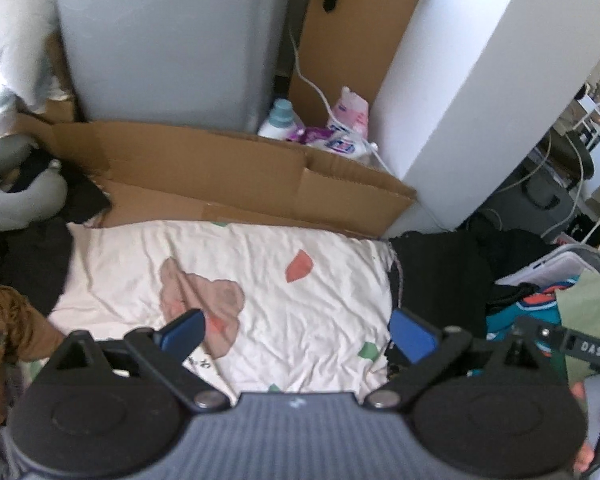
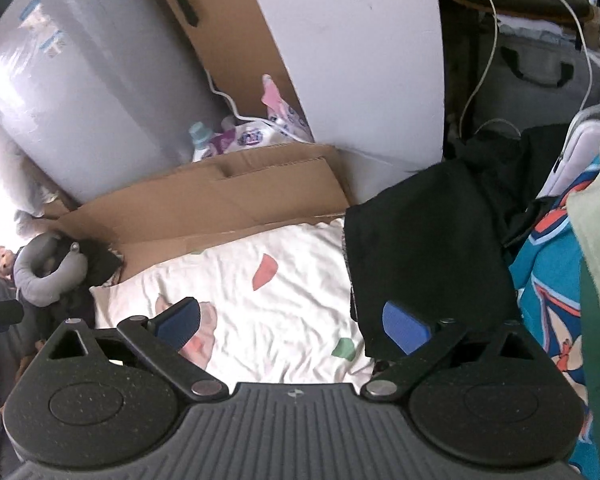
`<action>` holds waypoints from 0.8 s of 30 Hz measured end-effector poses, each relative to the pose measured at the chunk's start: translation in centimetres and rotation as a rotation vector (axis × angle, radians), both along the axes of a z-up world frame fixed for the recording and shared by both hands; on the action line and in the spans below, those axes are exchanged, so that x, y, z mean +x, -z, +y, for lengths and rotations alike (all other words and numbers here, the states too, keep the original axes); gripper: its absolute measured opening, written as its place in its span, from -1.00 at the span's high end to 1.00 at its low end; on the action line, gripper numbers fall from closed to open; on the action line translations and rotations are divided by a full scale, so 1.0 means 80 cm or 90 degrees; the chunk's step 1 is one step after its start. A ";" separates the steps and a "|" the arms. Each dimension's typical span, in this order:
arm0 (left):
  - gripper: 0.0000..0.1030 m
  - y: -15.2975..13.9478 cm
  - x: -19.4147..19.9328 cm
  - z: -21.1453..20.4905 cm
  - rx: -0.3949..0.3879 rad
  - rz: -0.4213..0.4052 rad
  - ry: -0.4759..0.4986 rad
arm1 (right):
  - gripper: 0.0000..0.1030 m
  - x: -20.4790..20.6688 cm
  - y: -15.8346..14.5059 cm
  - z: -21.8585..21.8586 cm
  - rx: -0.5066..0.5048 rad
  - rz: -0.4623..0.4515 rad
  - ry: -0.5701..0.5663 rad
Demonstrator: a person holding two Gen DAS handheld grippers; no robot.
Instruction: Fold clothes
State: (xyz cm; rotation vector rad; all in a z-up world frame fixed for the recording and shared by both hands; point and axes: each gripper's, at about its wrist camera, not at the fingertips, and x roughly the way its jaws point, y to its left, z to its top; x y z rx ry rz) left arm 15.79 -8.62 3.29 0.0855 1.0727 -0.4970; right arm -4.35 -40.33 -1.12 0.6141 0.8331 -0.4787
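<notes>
A folded black garment [image 2: 424, 256] lies on the patterned sheet [image 1: 260, 264], both grippers' jaws spread wide, gripping nothing.

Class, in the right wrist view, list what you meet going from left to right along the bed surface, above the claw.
Grey neck pillow → cream patterned sheet → black folded garment → teal patterned garment.

left handheld two-finger gripper [image 1: 298, 334]: grey ribbed plastic body, two round black textured housings, black linkage arms on silver pivot screws, blue ribbed pads [image 1: 182, 334]. right handheld two-finger gripper [image 2: 296, 322]: same build, small cross mark on the ribbed body. in the left view, its black side bar bears white lettering "das".
</notes>
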 end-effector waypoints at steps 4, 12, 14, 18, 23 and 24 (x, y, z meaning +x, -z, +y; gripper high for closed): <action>-0.99 -0.022 -0.003 0.021 -0.006 0.008 -0.002 | -0.98 0.008 -0.034 0.028 0.008 0.005 -0.047; -0.99 -0.076 -0.016 0.075 -0.001 0.017 -0.010 | -0.98 0.035 -0.098 0.099 0.026 0.035 -0.116; -0.99 -0.090 -0.018 0.099 -0.011 0.024 -0.022 | -0.98 0.039 -0.116 0.113 0.030 0.041 -0.128; -0.99 -0.111 -0.017 0.151 -0.020 0.041 -0.054 | -0.98 0.042 -0.147 0.139 0.024 0.047 -0.138; -0.99 -0.135 -0.021 0.206 -0.008 0.039 -0.066 | -0.98 0.032 -0.173 0.172 -0.008 0.048 -0.153; -0.99 -0.139 -0.023 0.216 -0.004 0.035 -0.071 | -0.98 0.030 -0.178 0.178 -0.024 0.049 -0.153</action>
